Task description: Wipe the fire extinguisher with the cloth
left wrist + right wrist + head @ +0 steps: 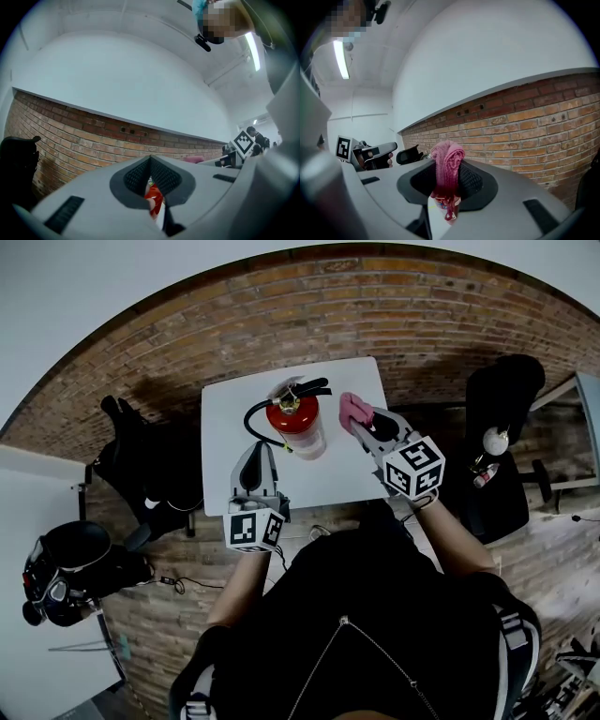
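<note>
Red fire extinguisher (298,424) upright, black hose (249,418), right gripper (364,426) clamped on pink cloth (353,410), left gripper (256,452) seemingly closed

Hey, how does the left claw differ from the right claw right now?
The right claw is clamped on the pink cloth; the left claw is shut and empty. The right claw sits beside the fire extinguisher, the left nearer the person. Both point toward the brick wall.

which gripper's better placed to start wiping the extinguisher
Right. The right gripper holds the cloth just beside the extinguisher; the left gripper is shut, empty, and nearer the person.
</note>
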`<state>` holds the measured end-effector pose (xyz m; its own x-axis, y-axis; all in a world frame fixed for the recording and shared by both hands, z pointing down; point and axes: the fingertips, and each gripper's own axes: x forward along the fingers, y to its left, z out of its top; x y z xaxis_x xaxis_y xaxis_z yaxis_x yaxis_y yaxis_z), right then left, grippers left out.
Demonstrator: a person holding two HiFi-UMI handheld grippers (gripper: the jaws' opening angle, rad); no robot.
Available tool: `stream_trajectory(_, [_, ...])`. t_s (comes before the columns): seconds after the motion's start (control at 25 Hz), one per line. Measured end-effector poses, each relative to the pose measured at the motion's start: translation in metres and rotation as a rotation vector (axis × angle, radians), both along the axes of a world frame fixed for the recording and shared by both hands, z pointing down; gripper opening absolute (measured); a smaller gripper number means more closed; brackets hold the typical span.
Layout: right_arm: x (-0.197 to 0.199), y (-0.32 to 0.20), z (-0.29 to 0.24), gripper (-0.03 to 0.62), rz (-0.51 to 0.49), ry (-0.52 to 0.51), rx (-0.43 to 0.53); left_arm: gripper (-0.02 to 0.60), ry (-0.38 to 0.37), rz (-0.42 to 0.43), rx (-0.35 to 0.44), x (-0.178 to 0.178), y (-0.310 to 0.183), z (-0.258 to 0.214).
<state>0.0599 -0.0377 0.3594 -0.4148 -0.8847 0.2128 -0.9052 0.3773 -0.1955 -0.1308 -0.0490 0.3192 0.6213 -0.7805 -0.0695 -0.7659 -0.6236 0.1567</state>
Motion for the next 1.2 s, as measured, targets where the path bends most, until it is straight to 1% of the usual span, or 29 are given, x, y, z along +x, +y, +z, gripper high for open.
stream_trajectory(0.2, [0.031, -0.035, 0.022, 0.117, -0.098, -0.049, -0.081, 0.009, -0.013, -0.097, -0.012, 0.027, -0.012, 0.004])
stream_trajectory(0.32, [0.046, -0.06, 0.042, 0.117, -0.157, -0.069, -0.147, 0.009, -0.02, -0.151, -0.018, 0.041, -0.021, 0.008])
stream_trajectory(0.6, [0.06, -0.116, 0.105, 0.117, -0.328, -0.051, -0.275, 0.009, -0.06, -0.285, -0.058, 0.061, -0.039, 0.028])
stream_trajectory(0.68, [0.062, -0.131, 0.125, 0.117, -0.37, -0.042, -0.31, 0.009, -0.072, -0.322, -0.075, 0.066, -0.043, 0.035])
stream_trajectory(0.8, [0.062, -0.152, 0.155, 0.117, -0.421, -0.038, -0.36, 0.01, -0.065, -0.378, -0.1, 0.07, -0.05, 0.043])
stream_trajectory(0.96, [0.056, -0.174, 0.2, 0.117, -0.484, -0.054, -0.445, 0.009, -0.074, -0.443, -0.108, 0.074, -0.057, 0.05])
stream_trajectory(1.08, [0.048, -0.187, 0.235, 0.117, -0.525, -0.074, -0.526, 0.009, -0.083, -0.48, -0.128, 0.078, -0.06, 0.058])
stream_trajectory(1.2, [0.037, -0.195, 0.267, 0.117, -0.57, -0.055, -0.594, 0.009, -0.097, -0.505, -0.146, 0.081, -0.064, 0.065])
